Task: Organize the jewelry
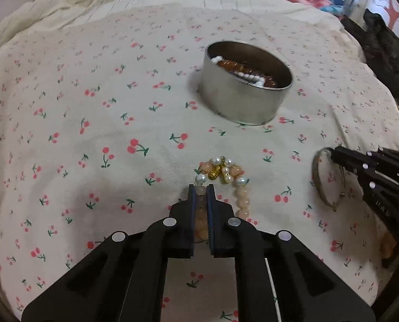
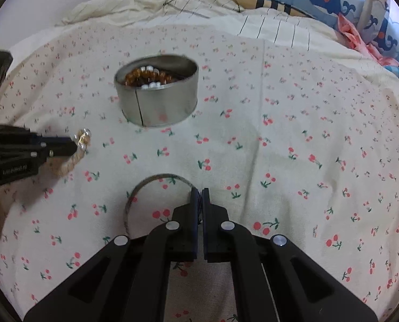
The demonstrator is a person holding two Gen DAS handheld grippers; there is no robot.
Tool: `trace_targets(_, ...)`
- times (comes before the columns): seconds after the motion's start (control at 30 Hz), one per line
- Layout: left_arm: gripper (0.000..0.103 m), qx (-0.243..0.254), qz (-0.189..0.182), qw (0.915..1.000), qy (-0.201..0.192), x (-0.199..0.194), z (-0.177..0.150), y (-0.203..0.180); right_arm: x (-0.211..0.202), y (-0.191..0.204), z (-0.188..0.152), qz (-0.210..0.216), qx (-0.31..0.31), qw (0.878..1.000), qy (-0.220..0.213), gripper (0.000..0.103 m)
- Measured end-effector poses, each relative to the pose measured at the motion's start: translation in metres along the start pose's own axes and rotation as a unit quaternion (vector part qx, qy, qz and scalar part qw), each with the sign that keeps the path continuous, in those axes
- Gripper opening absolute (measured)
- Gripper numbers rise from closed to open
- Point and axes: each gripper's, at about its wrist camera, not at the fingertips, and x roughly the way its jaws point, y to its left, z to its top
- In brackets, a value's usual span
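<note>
Both grippers (image 1: 201, 187) (image 2: 198, 191) clamp jewelry near tin (image 1: 242, 104), open sheet (image 1: 92, 134) around

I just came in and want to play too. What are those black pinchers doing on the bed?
A person is tidying jewelry with two handheld grippers. The left gripper is pinched shut on a peach bead bracelet lying on the cherry-print sheet. The right gripper is shut on a thin metal bangle. The round tin already holds a brown and white bead bracelet.

Brushed metal tin (image 1: 242, 102), matt cherry-print cotton cloth (image 1: 92, 139), glossy peach bead bracelet (image 1: 239, 187), dull metal bangle (image 2: 135, 196)
</note>
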Motion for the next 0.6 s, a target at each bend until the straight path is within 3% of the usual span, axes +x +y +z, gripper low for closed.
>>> trace_targets(0.1,0.007,-0.019,-0.026,0.9992,-0.022,-0.013,0.004,0.007,-0.003,-0.002,0.002,0.002,0.008,1.0,-0.007,0.003)
trace_targets(0.23,0.007,-0.034,-0.028,0.9986,-0.03,-0.016,0.008,0.017,0.006,-0.004,0.002,0.007,0.014,1.0,0.018,0.003)
trace_targets(0.5,0.012,-0.022,0.017,0.9995,0.012,0.006,0.001,0.012,0.017,0.004,-0.002,-0.003,-0.004,0.999,0.036,0.004)
trace_targets(0.6,0.021,-0.017,0.033,0.9992,0.011,0.007,0.001,0.011,0.014,0.003,-0.002,-0.001,-0.001,1.0,0.028,0.004)
